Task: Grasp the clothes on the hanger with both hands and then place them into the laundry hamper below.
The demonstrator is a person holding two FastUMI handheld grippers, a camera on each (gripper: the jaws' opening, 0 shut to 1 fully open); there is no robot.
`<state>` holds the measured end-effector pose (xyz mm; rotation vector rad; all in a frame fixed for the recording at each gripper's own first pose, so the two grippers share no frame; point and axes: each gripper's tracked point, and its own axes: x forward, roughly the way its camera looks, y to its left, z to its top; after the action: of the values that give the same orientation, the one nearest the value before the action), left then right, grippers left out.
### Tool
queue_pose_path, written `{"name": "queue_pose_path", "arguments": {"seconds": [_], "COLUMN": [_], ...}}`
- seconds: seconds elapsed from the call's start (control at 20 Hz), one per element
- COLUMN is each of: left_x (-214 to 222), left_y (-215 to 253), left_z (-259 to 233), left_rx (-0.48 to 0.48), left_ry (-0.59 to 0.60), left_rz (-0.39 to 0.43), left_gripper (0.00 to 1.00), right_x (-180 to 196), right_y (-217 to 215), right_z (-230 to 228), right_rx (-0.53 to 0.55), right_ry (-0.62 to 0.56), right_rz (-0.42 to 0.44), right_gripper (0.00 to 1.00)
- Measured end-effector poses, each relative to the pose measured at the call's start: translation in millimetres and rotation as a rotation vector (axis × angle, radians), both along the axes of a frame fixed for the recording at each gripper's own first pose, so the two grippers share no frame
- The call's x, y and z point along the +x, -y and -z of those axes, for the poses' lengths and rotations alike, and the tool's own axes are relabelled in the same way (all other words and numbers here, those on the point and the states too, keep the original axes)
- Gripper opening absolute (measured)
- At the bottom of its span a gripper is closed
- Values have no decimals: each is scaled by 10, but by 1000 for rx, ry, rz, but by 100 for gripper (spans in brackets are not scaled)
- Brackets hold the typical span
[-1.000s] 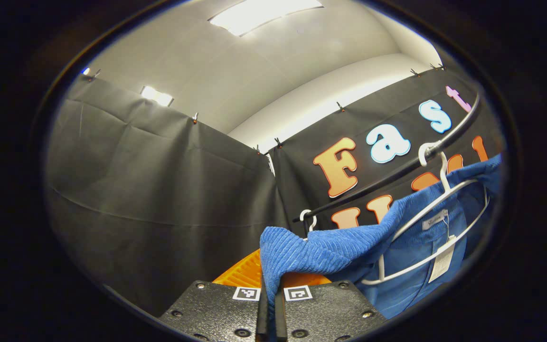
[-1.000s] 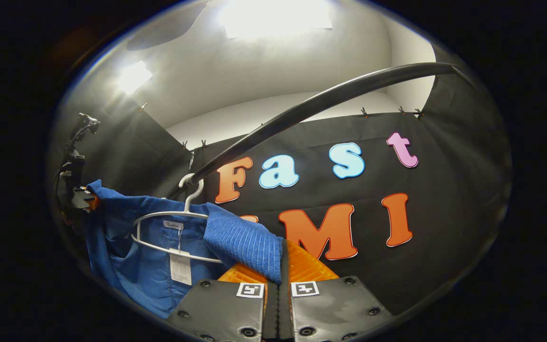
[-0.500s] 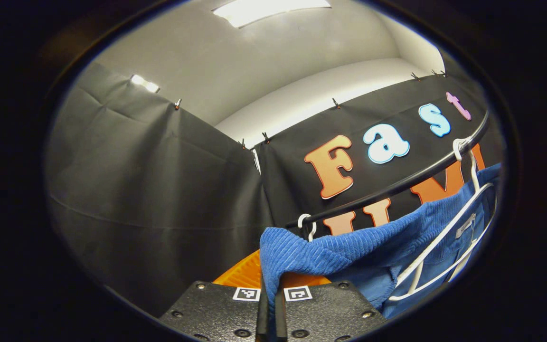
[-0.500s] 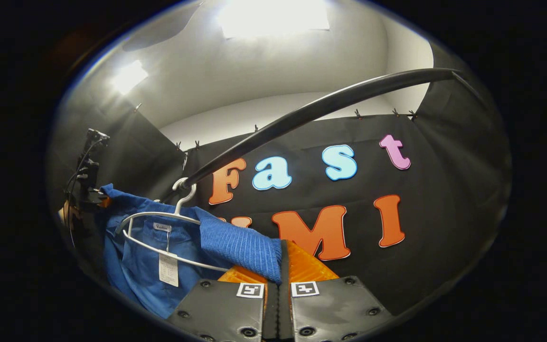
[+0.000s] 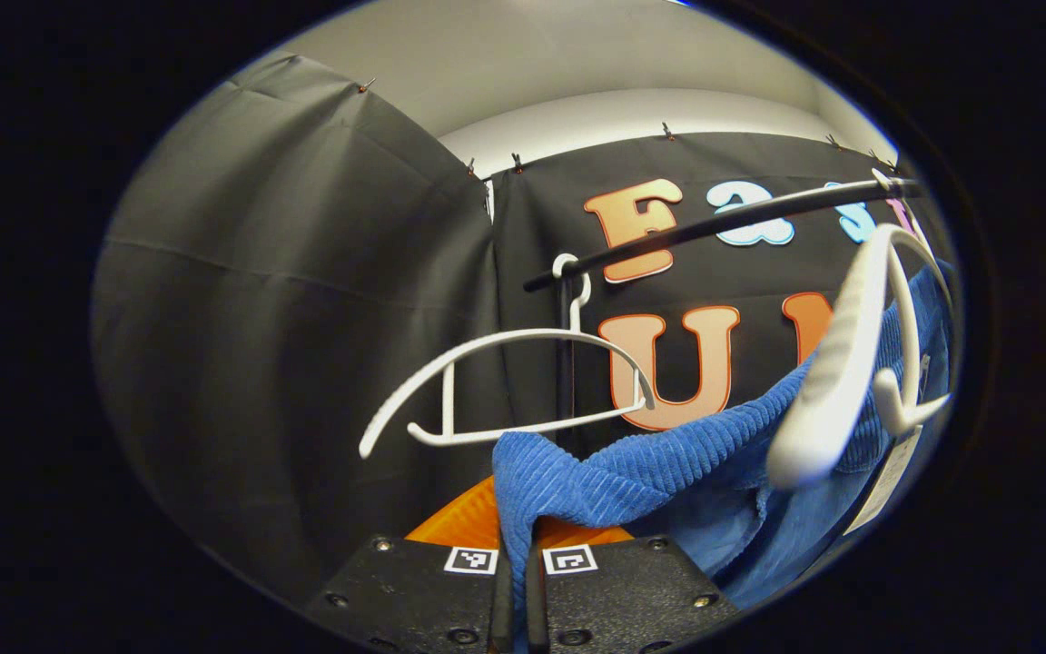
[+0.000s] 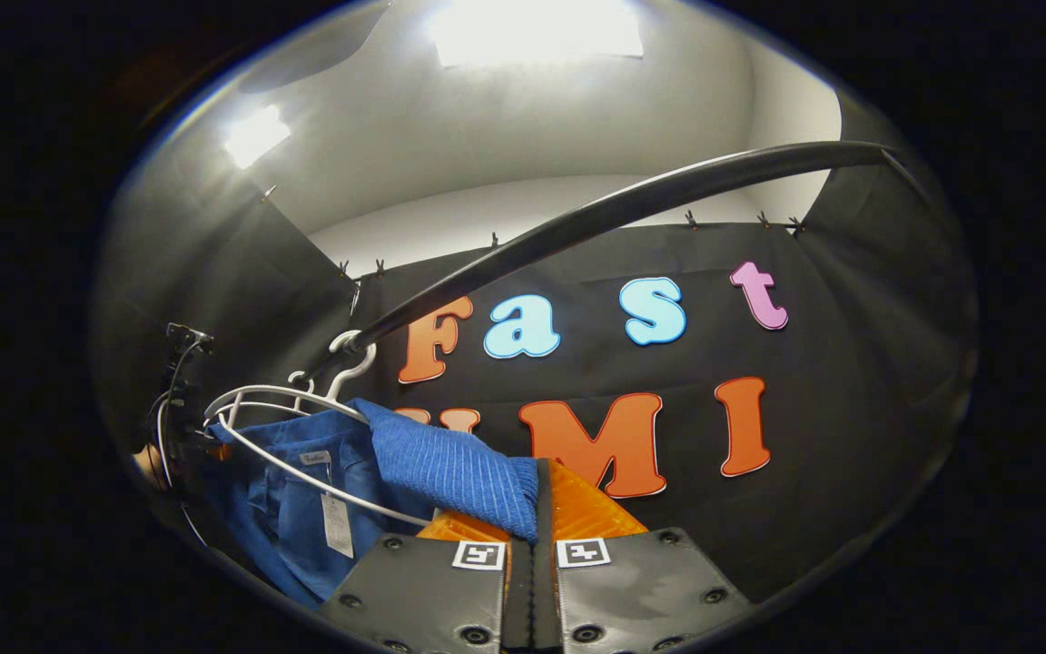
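Under the rail: my two grippers each pinch one end of the blue ribbed corduroy garment [image 5: 668,468], which hangs slack between them.
Left gripper [image 5: 516,581]: my fingers are clenched on a folded corner of the cloth, seen in the left gripper view.
Right gripper [image 6: 532,581]: my fingers are clamped on the other ribbed corner [image 6: 459,472].
Near white plastic hanger [image 5: 836,381]: tilted, its arm bare above the cloth, the blue fabric draped just beside and behind it.
Far white plastic hanger [image 5: 505,381]: bare, hooked on the rail.
Black curved metal rail [image 6: 614,209]: overhead, carrying both hanger hooks.
White paper tag [image 6: 337,525]: dangling inside the garment.
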<state>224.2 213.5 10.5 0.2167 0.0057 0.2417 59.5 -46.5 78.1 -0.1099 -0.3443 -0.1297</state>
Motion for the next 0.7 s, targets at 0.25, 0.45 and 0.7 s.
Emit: {"name": "queue_pose_path", "arguments": {"seconds": [0.25,0.45,0.7], "left_x": [-250,-392,-479], "left_y": [71,154,300], "left_z": [294,335,453], "left_rx": [-3,23,32], "left_ry": [-44,-41,-73], "left_rz": [-4,25,55], "left_gripper": [5,7,7], "right_x": [154,394,601], "right_y": [96,388,795], "right_z": [-77,18,281], "right_rx": [-24,-48,17], "right_ry": [11,-29,-109], "right_rz": [31,119,200], "right_gripper": [7,7,7]}}
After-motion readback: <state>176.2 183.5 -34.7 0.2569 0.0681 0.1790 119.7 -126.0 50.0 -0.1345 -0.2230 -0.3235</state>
